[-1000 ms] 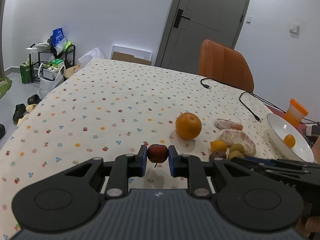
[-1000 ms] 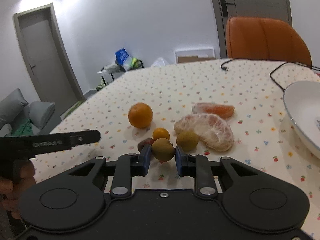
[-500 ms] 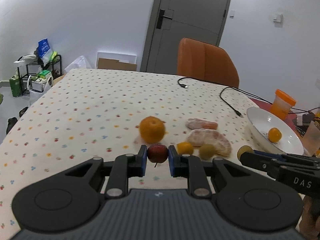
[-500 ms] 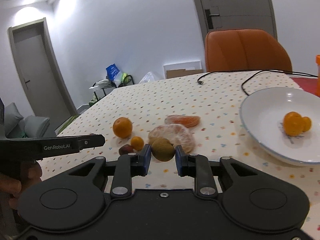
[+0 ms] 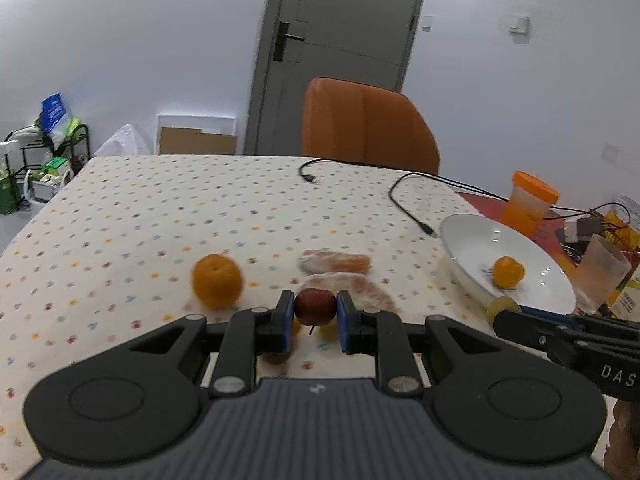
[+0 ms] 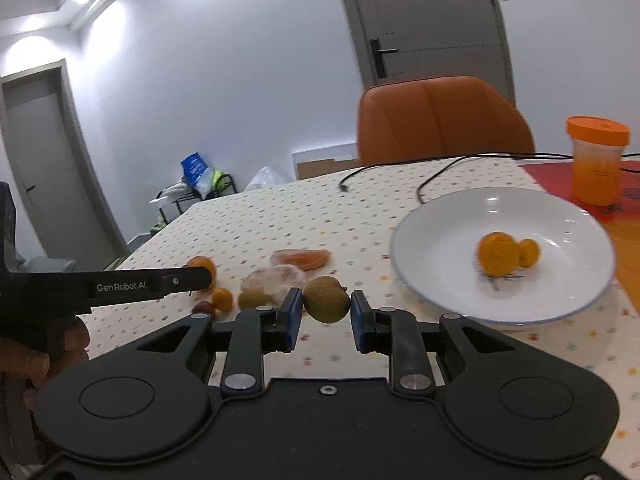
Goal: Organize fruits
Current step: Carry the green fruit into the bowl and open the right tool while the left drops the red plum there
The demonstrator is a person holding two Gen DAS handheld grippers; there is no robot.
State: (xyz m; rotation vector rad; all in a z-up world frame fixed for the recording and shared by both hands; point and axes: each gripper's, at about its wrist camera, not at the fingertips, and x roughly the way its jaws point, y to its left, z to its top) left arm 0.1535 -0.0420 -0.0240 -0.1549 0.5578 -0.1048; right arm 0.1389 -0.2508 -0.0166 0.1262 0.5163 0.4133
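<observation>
Left gripper [image 5: 315,320] is clamped on a small dark-red round fruit with a thin stem [image 5: 315,306], both blue pads touching it, held above the floral-dotted tablecloth [image 5: 140,220]. Right gripper [image 6: 326,316] pinches a brownish-green oval fruit [image 6: 326,299]: left pad touching it, contact on the right pad is hard to tell. This fruit is lifted, near the rim of the white round ceramic plate [image 6: 440,240].

On the plate lie two orange citrus fruits, one bigger [image 6: 497,255] and one smaller [image 6: 528,252], touching each other.

On the cloth: a whole round orange [image 5: 217,280], a peeled pale citrus half [image 6: 276,276], a darker orange peeled segment piece [image 6: 302,258] behind it, a small orange kumquat-like fruit [image 6: 222,299], another greenish-brown small fruit [image 6: 252,299], a dark reddish small fruit [image 6: 204,308]; these cluster close together, left of the plate.

Orange-lidded plastic jar [image 6: 596,160] stands beyond the plate. Black cables [image 5: 408,204] run across the far cloth. Orange padded chair [image 5: 368,124] stands behind the table.
</observation>
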